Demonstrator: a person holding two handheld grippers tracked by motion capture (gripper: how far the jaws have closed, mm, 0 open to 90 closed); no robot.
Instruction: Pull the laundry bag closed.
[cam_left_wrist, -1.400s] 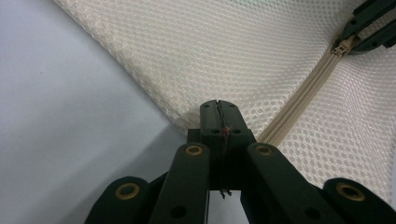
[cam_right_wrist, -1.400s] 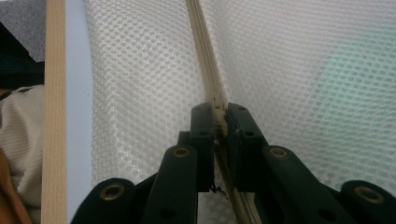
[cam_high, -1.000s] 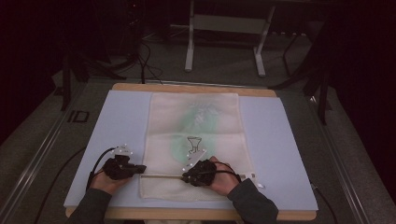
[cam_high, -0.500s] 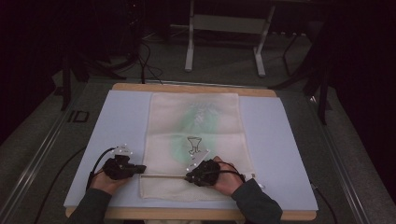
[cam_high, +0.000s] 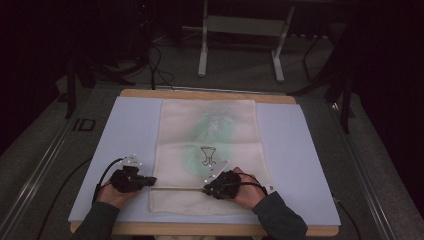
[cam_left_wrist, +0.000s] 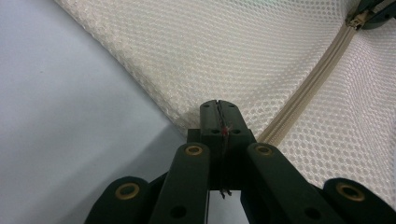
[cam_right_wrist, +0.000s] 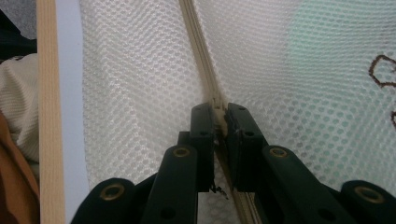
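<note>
— Nothing much has shifted since a moment ago, as far as I can see: the right gripper (cam_high: 223, 184) has crept only a touch along the zipper (cam_high: 177, 188), and the left gripper (cam_high: 131, 180) sits where it was.

— What are they working on?

— It's a cream mesh laundry bag (cam_high: 210, 130), lying flat in the middle of the pale blue mat (cam_high: 300, 160) on the wooden table (cam_high: 205, 93). Through the netting you can make out something green (cam_high: 212, 137) inside, with a dark brown design (cam_high: 208, 156) on it.

— And where's the zipper?

— Across the bag near the edge closest to the person. The left gripper is at the bag's left end of it, the right one around the middle.

— Are the claws clamped?

— Both are. In the left gripper view the jaws are pressed tight together on the bag's edge (cam_left_wrist: 187, 122), right where the zipper tape (cam_left_wrist: 308, 88) ends. In the right gripper view the jaws are clenched on the zipper slider (cam_right_wrist: 219, 116), with the tape running away straight ahead.

— Can you see the right gripper from the left one?

— Just a dark bit of it, top right corner, at the slider (cam_left_wrist: 353, 19).

— And the hands?

— Both forearms come in from the near edge, dark sleeves, hands wrapped around the grippers, low on the mat.
</note>
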